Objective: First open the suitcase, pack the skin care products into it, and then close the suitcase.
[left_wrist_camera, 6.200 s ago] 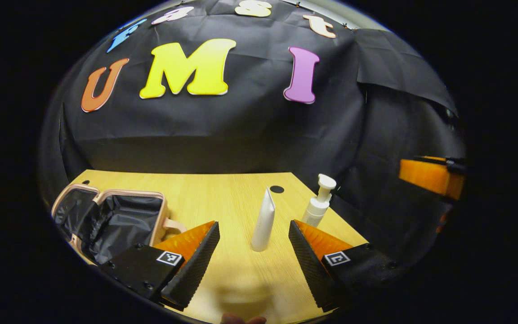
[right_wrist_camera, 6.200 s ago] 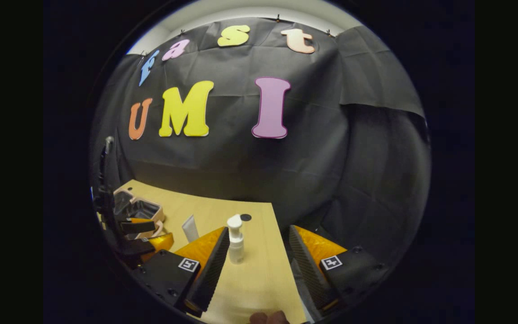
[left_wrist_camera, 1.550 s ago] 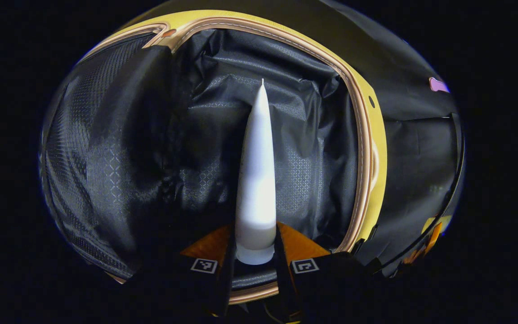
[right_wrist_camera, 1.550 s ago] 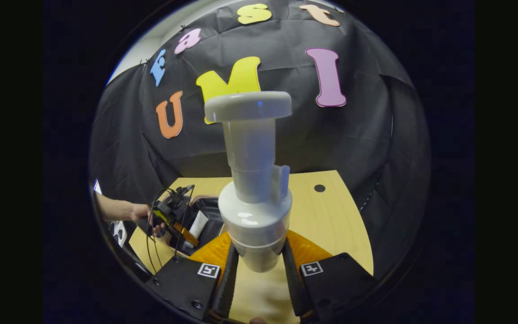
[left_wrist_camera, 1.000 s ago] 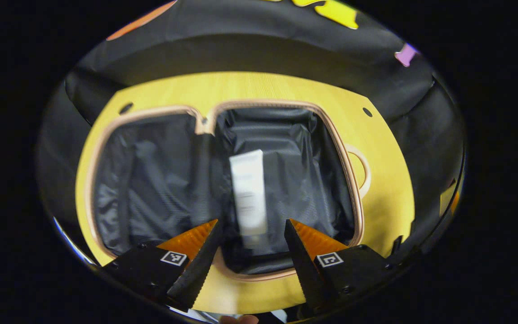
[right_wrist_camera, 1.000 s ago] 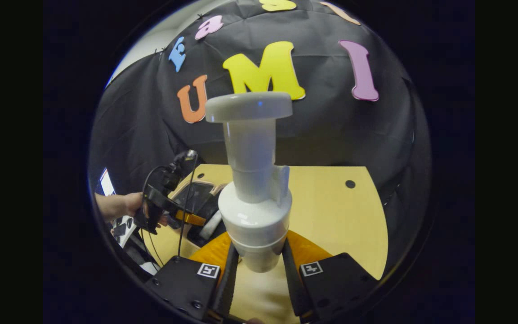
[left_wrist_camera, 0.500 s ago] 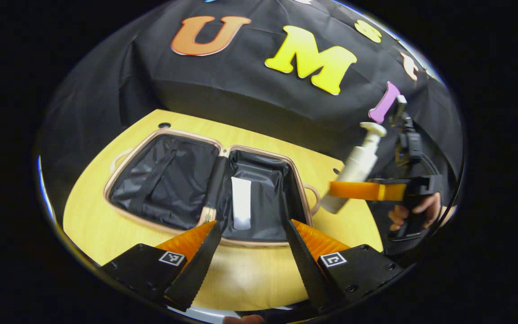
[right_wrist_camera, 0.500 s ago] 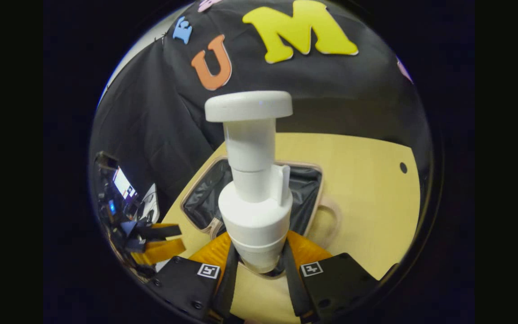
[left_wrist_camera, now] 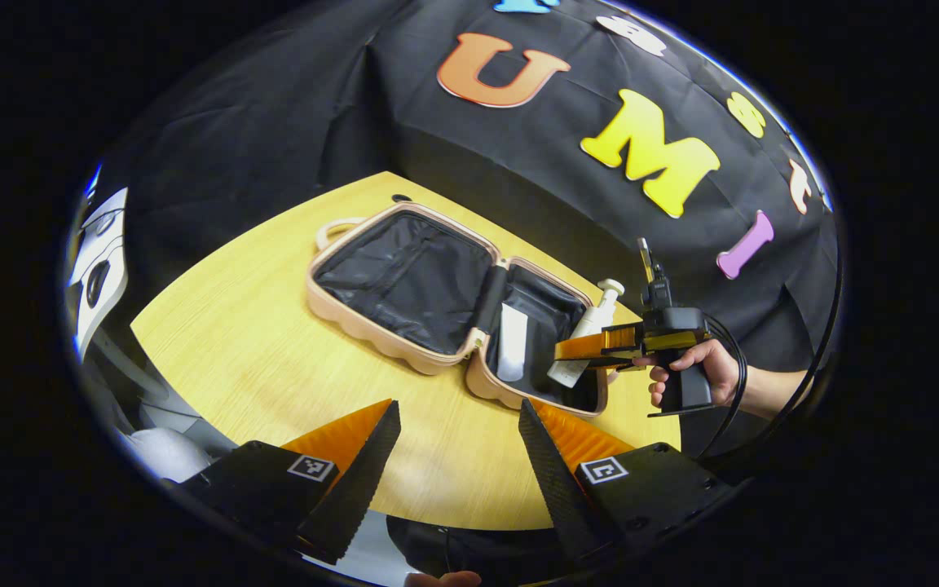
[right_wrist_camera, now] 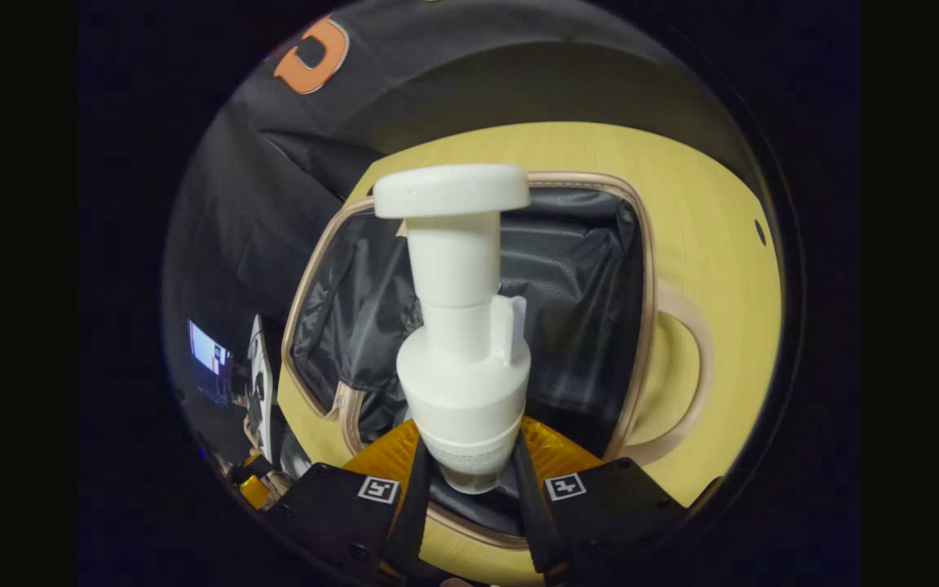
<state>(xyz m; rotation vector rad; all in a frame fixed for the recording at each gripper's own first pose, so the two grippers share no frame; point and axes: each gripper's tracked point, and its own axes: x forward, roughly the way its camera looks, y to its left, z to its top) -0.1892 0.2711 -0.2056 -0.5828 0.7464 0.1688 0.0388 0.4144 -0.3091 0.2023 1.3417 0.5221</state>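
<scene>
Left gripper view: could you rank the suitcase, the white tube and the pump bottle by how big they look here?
1. Suitcase, lying open, by far the largest.
2 and 3. Pump bottle and tube look about alike; the bottle, held over the suitcase in the right gripper, is partly hidden by its fingers, so I would not rank those two.

left gripper (left_wrist_camera: 457,456): fingers spread, nothing between | right gripper (right_wrist_camera: 469,481): fingers clamped on pump bottle (right_wrist_camera: 457,326), held by a hand (left_wrist_camera: 694,367)

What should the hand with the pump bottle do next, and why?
Probably lower the pump bottle into the open suitcase and let go. The right gripper holds it just above the lined half where the tube already lies, and the left gripper is open and back.
</scene>
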